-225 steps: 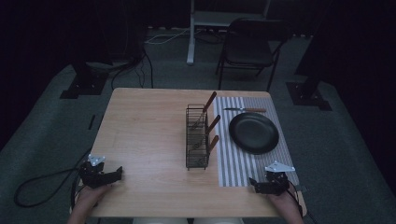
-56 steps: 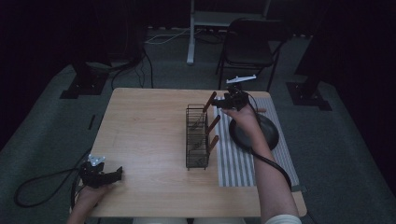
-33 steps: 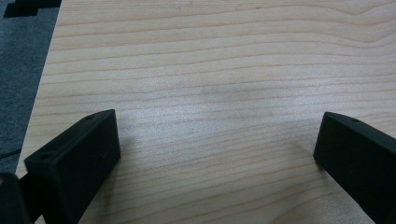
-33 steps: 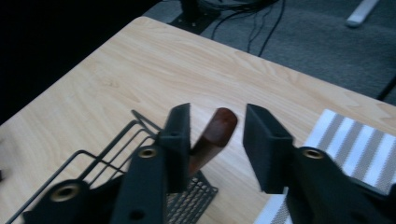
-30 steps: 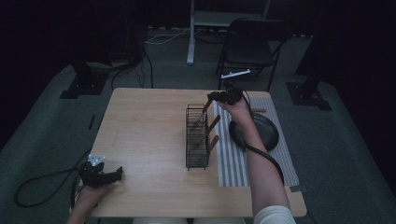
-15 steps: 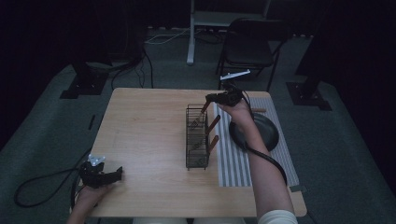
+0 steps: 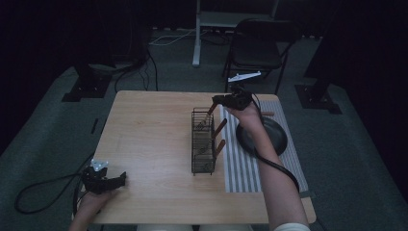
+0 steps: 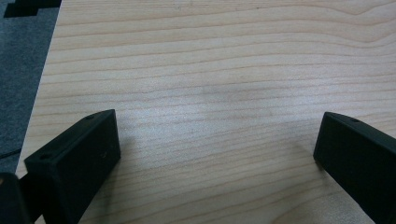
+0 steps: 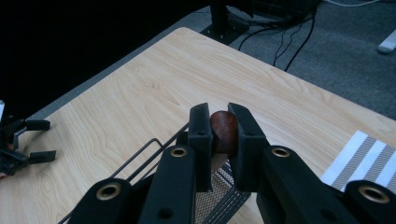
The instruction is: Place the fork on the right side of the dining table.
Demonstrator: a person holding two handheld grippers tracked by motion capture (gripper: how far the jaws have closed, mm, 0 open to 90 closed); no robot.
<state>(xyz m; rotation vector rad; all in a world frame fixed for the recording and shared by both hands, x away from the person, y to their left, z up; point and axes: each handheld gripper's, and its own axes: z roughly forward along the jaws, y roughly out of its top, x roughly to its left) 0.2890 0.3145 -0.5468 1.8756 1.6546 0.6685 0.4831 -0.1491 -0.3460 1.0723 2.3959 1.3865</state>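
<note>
Right gripper: my right gripper [image 9: 219,135] is clamped on the rounded brown wooden handle [image 9: 224,131] of a utensil; the pads press it from both sides, having just finished closing on it.
Handle: reddish-brown, it pokes up between my jaws in the right gripper view; in the high view it slants up out of the far end of the wire rack [image 7: 202,140].
Held utensil: its lower part sits inside the rack, and I cannot tell what kind of tool it is.
Right hand: my right hand [image 7: 246,111] reaches across the far side of the table [image 7: 149,130], over the near edge of the dark pan [image 7: 274,139].
Wire rack: black, upright, standing on the table just beside the striped mat [image 7: 245,166]; two more brown handles [image 7: 220,127] stick out of it toward the mat.
Pan: it lies on the striped mat, right of the rack.
Left gripper: my left gripper [image 7: 103,179] rests at the near left corner of the table, jaws spread wide with bare wood between them.
Left hand: my left hand [image 7: 91,202] holds it from the table's near edge, well apart from the rack.
</note>
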